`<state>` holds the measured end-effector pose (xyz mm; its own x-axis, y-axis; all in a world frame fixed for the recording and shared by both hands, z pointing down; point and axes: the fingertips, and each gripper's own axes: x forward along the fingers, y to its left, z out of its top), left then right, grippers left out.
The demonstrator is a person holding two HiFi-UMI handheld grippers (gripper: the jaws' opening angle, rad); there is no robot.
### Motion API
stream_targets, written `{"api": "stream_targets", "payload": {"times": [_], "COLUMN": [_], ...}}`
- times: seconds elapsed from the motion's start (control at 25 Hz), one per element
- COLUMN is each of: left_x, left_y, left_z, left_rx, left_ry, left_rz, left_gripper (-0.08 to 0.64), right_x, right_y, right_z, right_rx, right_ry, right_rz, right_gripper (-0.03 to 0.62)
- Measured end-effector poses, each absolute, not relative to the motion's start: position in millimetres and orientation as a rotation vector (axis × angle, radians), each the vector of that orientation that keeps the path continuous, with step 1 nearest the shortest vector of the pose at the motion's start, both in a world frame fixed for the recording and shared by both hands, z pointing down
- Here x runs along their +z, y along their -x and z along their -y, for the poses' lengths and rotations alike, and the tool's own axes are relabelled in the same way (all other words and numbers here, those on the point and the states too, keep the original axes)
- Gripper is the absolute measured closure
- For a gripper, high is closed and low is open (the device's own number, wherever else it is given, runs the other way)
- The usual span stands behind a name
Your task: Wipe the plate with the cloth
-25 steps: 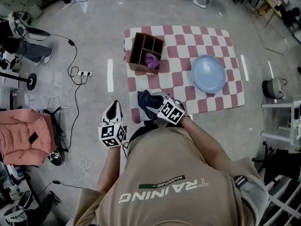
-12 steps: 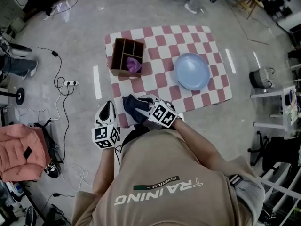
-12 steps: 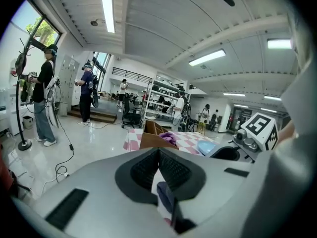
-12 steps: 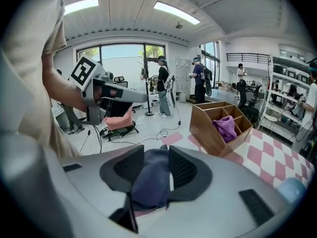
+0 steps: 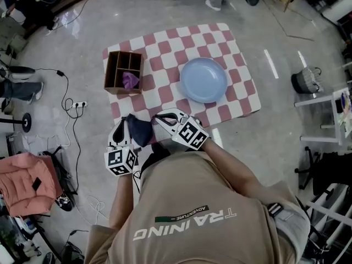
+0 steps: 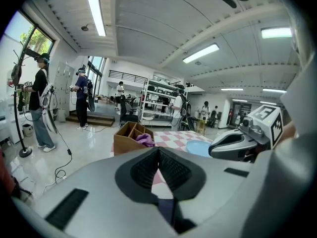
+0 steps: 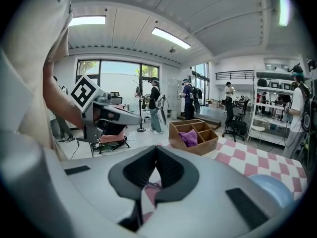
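A dark blue cloth (image 5: 138,131) hangs spread between my two grippers, just off the near edge of the checkered table (image 5: 165,45). My left gripper (image 5: 123,123) is shut on its left edge; a strip of cloth (image 6: 167,209) shows under the closed jaws (image 6: 158,150). My right gripper (image 5: 156,117) pinches the right edge, its jaws (image 7: 156,150) closing tight on a thin fold of cloth (image 7: 136,216). The light blue plate (image 5: 203,80) lies bare on the table, farther off and to the right of both grippers. It also shows in the gripper views as the plate (image 6: 198,148) and the plate (image 7: 270,187).
A wooden divided box (image 5: 115,70) with a purple cloth (image 5: 130,80) stands at the table's left. Cables and a power strip (image 5: 77,104) lie on the floor at left. A basket (image 5: 305,81) and a white rack (image 5: 330,120) stand at right. People stand in the room beyond.
The cloth, earlier bunched at the right gripper by the table edge, is lifted and stretched between both grippers. The left gripper came up and took its left edge. The right jaws closed.
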<state>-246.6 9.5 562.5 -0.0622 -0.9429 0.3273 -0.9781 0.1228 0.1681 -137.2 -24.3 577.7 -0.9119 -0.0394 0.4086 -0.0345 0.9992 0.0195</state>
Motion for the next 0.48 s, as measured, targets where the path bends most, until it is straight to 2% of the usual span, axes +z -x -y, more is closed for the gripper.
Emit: {"api": "stream_targets", "payload": {"times": [0.48], "left_x": [528], "left_y": [114], "left_z": [44], "left_rx": [0.109], "left_ry": [-1.857], "left_rz": [2.173], "left_gripper": [0.546], "right_x": [544], "right_y": [0], "right_z": [87], "right_rx": [-0.045], "right_ry": [-0.082], "right_rz": [2.812], "right_gripper": [0.574]}}
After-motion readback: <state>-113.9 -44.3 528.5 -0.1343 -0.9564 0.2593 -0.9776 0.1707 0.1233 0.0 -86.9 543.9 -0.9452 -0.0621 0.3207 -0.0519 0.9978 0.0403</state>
